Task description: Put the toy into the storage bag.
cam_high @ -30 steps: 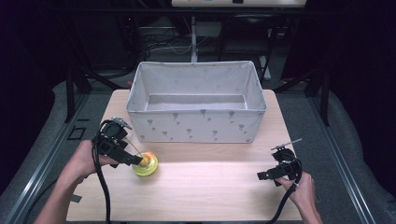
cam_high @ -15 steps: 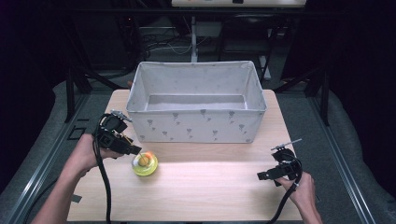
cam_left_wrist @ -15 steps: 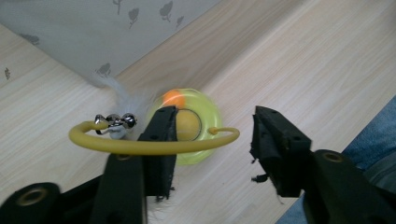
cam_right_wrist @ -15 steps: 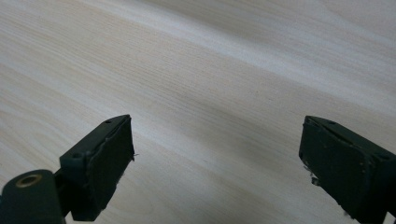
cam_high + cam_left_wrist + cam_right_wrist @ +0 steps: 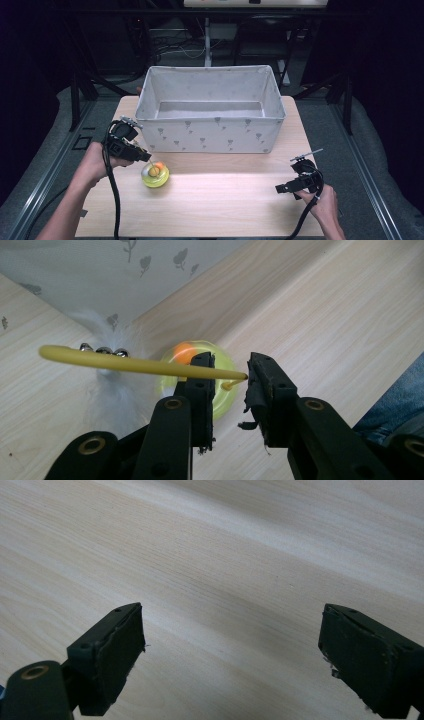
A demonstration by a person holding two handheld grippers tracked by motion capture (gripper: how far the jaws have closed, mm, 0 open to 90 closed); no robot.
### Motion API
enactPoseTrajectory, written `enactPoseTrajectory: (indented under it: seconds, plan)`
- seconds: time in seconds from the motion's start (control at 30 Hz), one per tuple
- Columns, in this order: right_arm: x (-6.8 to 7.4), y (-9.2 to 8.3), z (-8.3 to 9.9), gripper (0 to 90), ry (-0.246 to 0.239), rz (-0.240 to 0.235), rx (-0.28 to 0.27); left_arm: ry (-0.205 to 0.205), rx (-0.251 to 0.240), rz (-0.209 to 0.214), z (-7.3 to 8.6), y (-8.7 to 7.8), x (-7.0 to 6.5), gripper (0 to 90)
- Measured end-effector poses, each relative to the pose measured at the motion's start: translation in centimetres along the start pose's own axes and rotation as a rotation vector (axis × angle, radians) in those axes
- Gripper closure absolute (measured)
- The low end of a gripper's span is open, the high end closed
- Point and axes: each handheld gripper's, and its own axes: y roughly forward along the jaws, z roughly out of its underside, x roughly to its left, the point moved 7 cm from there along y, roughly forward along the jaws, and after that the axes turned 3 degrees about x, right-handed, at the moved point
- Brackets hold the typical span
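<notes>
A yellow-green ball toy (image 5: 155,175) with an orange piece inside stands on the wooden table (image 5: 225,200), in front of the fabric bin (image 5: 210,132). Its thin yellow wand (image 5: 125,364) carries small bells and a white feather (image 5: 117,390). My left gripper (image 5: 145,156) hovers just left of the ball. In the left gripper view its jaws (image 5: 231,365) have just been closing and stand narrow, with a gap still between them. The wand's end crosses that gap and reaches the right pad. My right gripper (image 5: 281,189) rests open over bare wood (image 5: 230,580) at the front right.
The large grey-white fabric bin takes up the back half of the table, and its inside (image 5: 210,107) looks bare. Dark floor and metal frame rails (image 5: 45,165) surround the table. Bare wood lies between the toy and the right gripper.
The left gripper drew back a little from above the ball toward the far left. The right gripper stayed put.
</notes>
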Motion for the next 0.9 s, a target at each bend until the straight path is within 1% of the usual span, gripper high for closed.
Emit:
enactPoseTrajectory:
  seconds: [0.07, 0.13, 0.17, 0.2, 0.23, 0.3, 0.47, 0.6, 0.67, 0.7, 0.8, 0.83, 0.9]
  plan:
    - [0.03, 0.0, 0.01, 11.0, 0.002, -0.009, 0.001, -0.007, -0.009, 0.004, -0.05, 0.02, 0.01, 71.2]
    - [0.03, 0.05, 0.01, 11.0, 0.002, -0.009, 0.002, -0.006, -0.007, 0.001, -0.08, 0.04, 0.03, 71.3]
    - [-0.01, 0.04, 0.04, 11.0, -0.003, -0.006, 0.007, -0.009, -0.016, 0.002, -0.14, 0.02, 0.03, 71.9]
    - [0.07, 0.1, 0.02, 11.1, 0.001, -0.007, 0.002, -0.008, -0.017, 0.002, -0.17, 0.03, 0.03, 73.3]
    - [0.08, 0.12, 0.05, 11.0, -0.002, -0.011, 0.009, -0.008, -0.02, 0.003, -0.2, 0.03, 0.02, 76.4]
    - [0.04, 0.19, 0.09, 11.0, -0.003, -0.001, 0.011, -0.008, -0.027, 0.006, -0.26, 0.04, 0.02, 80.8]
    - [-0.04, 0.21, 0.12, 11.0, -0.006, -0.004, 0.017, -0.006, -0.043, 0.023, -0.35, 0.08, -0.12, 85.3]
    - [0.0, 0.28, 0.14, 11.2, -0.005, -0.002, 0.018, 0.0, -0.053, 0.036, -0.46, 0.16, -0.33, 87.3]
    - [-0.07, 0.23, 0.19, 11.3, -0.01, -0.003, 0.025, 0.001, -0.061, 0.034, -0.45, 0.19, -0.35, 87.6]
    - [-0.1, 0.24, 0.19, 11.3, -0.01, -0.004, 0.024, 0.007, -0.058, 0.042, -0.4, 0.2, -0.4, 87.7]
    - [-0.14, 0.27, 0.24, 11.4, -0.01, -0.004, 0.027, 0.02, -0.061, 0.043, -0.27, 0.1, -0.46, 87.8]
    - [-0.14, 0.3, 0.25, 11.4, -0.008, 0.0, 0.027, 0.019, -0.062, 0.036, -0.22, 0.06, -0.4, 87.8]
    - [-0.04, 0.34, 0.27, 11.4, -0.004, -0.006, 0.032, 0.015, -0.069, 0.031, -0.11, -0.08, -0.25, 87.8]
